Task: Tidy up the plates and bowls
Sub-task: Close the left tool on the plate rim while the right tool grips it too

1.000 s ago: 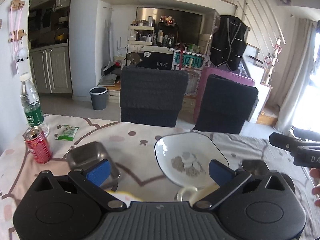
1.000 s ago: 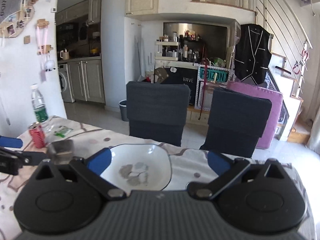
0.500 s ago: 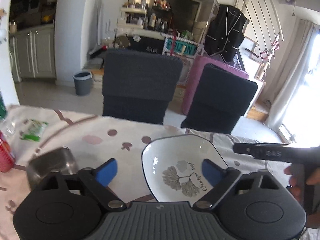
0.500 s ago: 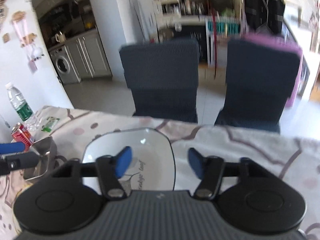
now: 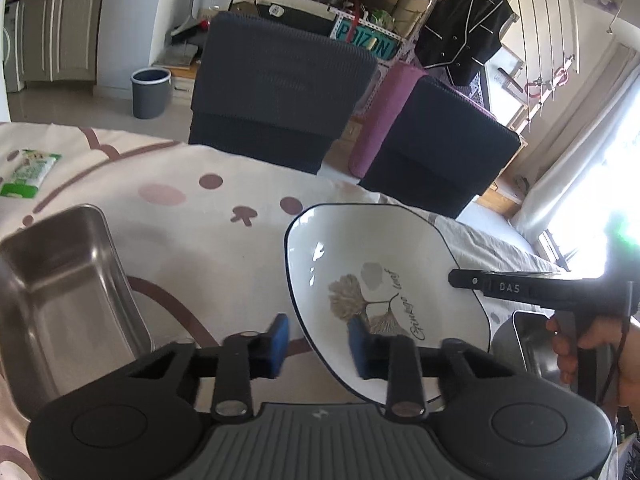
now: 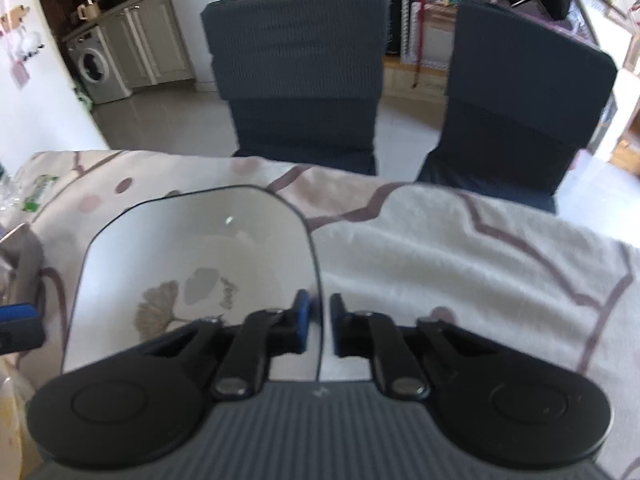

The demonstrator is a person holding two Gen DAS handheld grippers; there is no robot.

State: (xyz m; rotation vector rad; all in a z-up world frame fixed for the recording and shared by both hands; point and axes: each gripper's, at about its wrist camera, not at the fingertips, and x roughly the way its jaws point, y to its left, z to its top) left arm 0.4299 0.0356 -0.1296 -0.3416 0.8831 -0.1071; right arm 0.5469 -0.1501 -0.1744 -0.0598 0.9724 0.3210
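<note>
A white, dark-rimmed plate (image 5: 380, 260) with a leaf print lies on the tablecloth between both grippers. My left gripper (image 5: 319, 344) straddles the plate's left rim. Its jaws are closing, and a gap still shows on each side of the rim. In the right wrist view my right gripper (image 6: 319, 320) is shut on the right rim of the plate (image 6: 192, 248), with its blue pads on either side of the thin edge. The right gripper's black fingers (image 5: 500, 286), held by a hand (image 5: 580, 348), also show in the left wrist view.
A steel rectangular tray (image 5: 60, 292) sits left of the plate, and another steel container (image 5: 520, 340) lies under the hand at right. A green packet (image 5: 28, 172) lies at the far left. Two dark chairs (image 6: 300, 72) stand behind the table's far edge.
Both grippers came down and forward onto the plate and their jaws narrowed from wide apart. The right one closed on the rim. The red can and bottle left the view.
</note>
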